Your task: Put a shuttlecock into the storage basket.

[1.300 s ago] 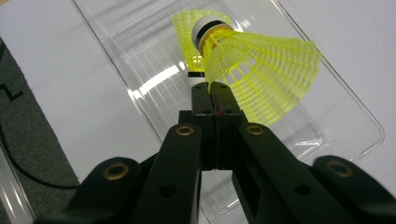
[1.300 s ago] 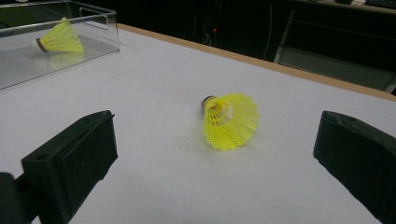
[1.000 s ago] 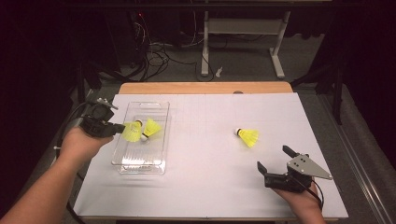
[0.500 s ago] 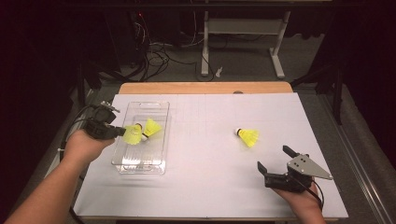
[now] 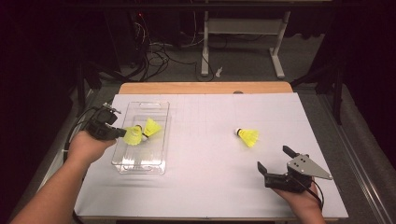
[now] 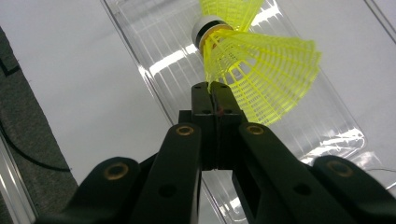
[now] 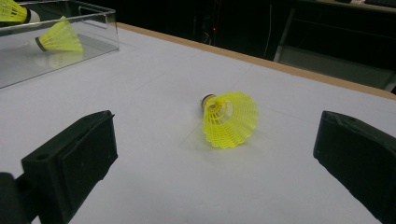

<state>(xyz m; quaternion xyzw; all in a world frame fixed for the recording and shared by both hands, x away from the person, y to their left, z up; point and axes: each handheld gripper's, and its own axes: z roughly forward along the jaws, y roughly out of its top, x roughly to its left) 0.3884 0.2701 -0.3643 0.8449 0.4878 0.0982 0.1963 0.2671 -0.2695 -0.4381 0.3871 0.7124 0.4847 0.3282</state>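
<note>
My left gripper (image 5: 122, 132) hangs over the left side of a clear plastic tray (image 5: 140, 163), shut on the skirt rim of a yellow shuttlecock (image 5: 133, 135). In the left gripper view the jaws pinch the mesh skirt of that shuttlecock (image 6: 261, 70) just above the tray floor. A second yellow shuttlecock (image 5: 152, 127) lies in the tray right beside it. On the white table, a third shuttlecock (image 5: 248, 136) lies on its side. My right gripper (image 5: 274, 158) rests near the front edge, open, its jaws facing that shuttlecock (image 7: 229, 119) from a short distance.
A white sheet (image 5: 210, 116) covers the table, with a wooden edge (image 5: 205, 87) at the back. Beyond it are cables and a desk frame (image 5: 240, 28) on the floor. The tray (image 7: 56, 60) appears at the upper left of the right gripper view.
My left hand has shifted slightly toward the near side with the shuttlecock still in its jaws. The right gripper and the loose shuttlecock have not moved.
</note>
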